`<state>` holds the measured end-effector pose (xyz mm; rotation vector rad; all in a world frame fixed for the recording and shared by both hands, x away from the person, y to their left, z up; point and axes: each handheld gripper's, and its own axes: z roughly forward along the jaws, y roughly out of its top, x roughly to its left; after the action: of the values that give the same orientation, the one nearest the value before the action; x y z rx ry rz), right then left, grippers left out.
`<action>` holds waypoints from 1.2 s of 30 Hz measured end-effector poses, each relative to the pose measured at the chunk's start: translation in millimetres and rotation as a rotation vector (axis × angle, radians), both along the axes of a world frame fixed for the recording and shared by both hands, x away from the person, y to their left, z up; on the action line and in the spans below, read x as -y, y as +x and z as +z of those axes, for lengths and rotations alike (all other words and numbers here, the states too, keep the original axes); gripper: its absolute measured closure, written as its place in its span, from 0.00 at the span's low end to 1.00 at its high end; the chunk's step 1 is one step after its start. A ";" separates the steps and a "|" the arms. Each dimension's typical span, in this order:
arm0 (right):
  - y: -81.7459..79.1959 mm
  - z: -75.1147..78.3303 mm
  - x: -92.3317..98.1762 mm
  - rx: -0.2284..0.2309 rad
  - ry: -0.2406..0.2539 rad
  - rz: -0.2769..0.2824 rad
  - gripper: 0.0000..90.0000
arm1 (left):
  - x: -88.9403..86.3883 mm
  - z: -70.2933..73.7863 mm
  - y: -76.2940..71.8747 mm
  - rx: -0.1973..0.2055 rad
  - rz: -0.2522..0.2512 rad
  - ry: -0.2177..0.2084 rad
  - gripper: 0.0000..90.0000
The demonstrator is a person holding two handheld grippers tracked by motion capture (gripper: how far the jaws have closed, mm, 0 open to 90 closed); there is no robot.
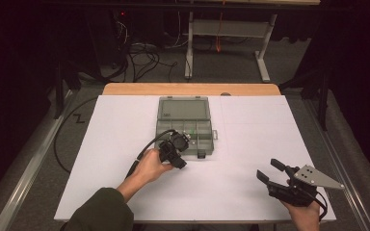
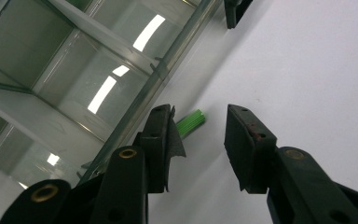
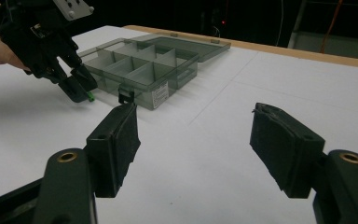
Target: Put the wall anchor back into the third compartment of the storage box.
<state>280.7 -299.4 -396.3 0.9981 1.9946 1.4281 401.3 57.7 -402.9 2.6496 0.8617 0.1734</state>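
While the left claw (image 2: 200, 140) hangs low over the white table (image 1: 250, 163) just in front of the clear compartment box (image 1: 185, 127), a small green ribbed piece (image 2: 192, 122) lies on the table between its jaws, close against the box's front wall. The jaws stand apart with a moderate gap and nothing gripped; the green piece sits nearer the left jaw's pad, apparently not yet pinched. Seen from the right gripper view, that claw (image 3: 81, 86) points down at the same green speck (image 3: 90, 97) beside the box's latch (image 3: 126, 97).

The box's lid (image 1: 183, 108) is folded back flat, so the compartments are open to receive something; as far as the pictures tell, they look bare, though glare hides some of them. The right claw (image 1: 271, 171) waits well apart at the near right of the table, jaws wide and empty.

By my reading, the work is early: the pick-up is being lined up, and closing, lifting and dropping the piece into a compartment remain.
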 end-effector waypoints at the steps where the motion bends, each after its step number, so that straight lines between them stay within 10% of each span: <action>1: 0.0 0.0 0.0 0.000 0.000 0.000 0.38 | 0.1 0.0 -0.1 0.002 0.000 -0.001 0.67; 36: 0.2 -0.3 -0.3 -0.002 0.001 0.005 0.38 | 3.1 -4.7 0.9 -0.018 -0.005 0.009 0.72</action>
<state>280.9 -299.1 -396.5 0.9963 1.9986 1.4316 402.3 54.5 -407.6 2.6656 0.8617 0.1533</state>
